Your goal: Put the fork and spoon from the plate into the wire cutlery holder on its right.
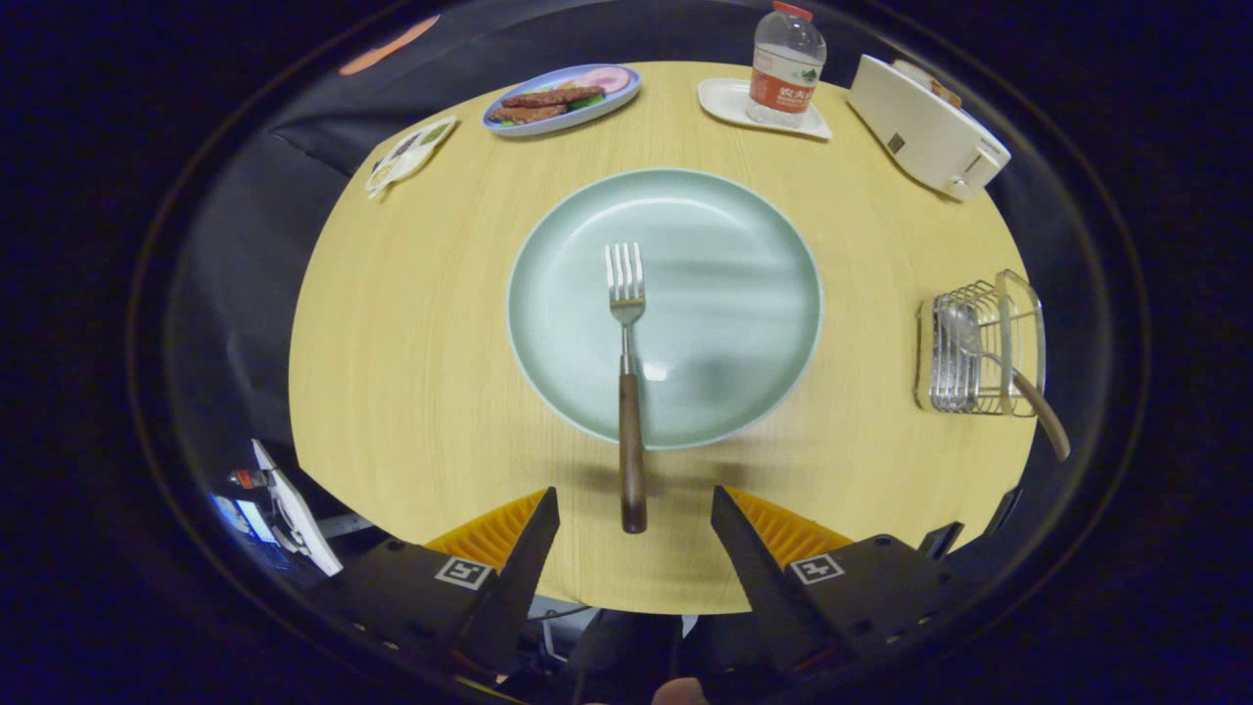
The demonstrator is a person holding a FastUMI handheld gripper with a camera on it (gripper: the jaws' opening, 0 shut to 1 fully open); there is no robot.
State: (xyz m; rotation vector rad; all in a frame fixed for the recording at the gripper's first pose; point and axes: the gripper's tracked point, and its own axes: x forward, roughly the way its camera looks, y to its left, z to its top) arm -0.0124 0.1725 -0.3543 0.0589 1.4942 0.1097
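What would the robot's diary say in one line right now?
gripper: open, fork handle between fingers, not gripped | fork: on plate, handle over rim | spoon: already in wire cutlery holder | next: grab fork

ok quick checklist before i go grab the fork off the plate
1. Claw open wide enough for the handle: ok.
2. Wooden-handled metal fork lined up between the fingers: ok, handle end sits just ahead of them.
3. Handle reachable off the round pale green plate: ok, it overhangs the rim.
4. Spoon already in the wire cutlery holder: ok.
5. Room left in the holder for the fork: cannot tell.
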